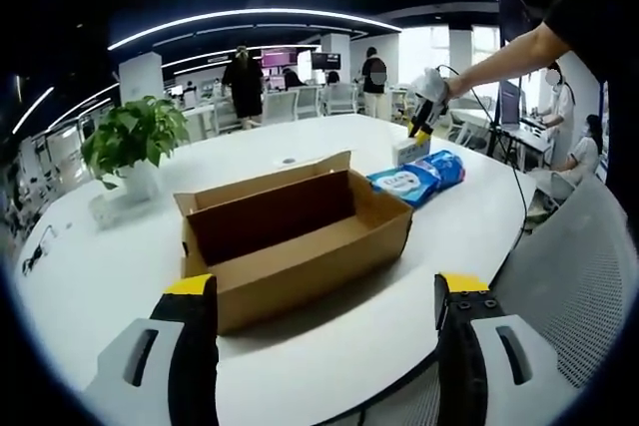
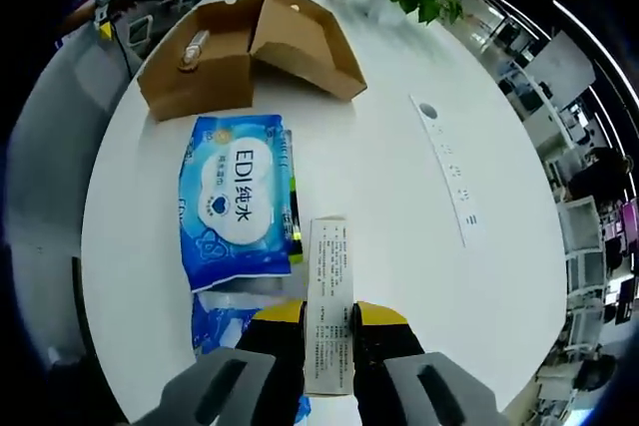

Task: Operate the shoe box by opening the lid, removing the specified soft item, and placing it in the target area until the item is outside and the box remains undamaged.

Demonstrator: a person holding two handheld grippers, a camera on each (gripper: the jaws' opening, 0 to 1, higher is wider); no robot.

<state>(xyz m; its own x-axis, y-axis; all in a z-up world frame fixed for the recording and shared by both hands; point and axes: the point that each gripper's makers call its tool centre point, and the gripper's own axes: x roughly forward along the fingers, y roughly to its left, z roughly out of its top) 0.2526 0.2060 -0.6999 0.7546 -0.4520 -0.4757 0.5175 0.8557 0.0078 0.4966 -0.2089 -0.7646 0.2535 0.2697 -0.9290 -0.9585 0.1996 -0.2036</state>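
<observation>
The brown cardboard shoe box [image 1: 300,236] stands on the white table [image 1: 100,276] with its lid folded back. My left gripper [image 1: 324,291] is open, its yellow-tipped jaws just short of the box's near wall. In the right gripper view the same box [image 2: 245,52] lies at the far end, with a small pale item [image 2: 195,47] inside. A blue soft wipes pack [image 2: 235,197] lies flat on the table outside the box. My right gripper [image 2: 329,314] is shut on a slim white printed carton [image 2: 327,276] next to the pack. The left gripper view shows that gripper [image 1: 424,122] above the blue pack [image 1: 419,179].
A potted plant [image 1: 135,137] stands at the table's far left. A long white strip [image 2: 449,167] lies on the table right of the carton. A second blue pack [image 2: 215,321] lies beside my right jaws. Mesh chairs [image 1: 589,266] edge the table; people stand in the office behind.
</observation>
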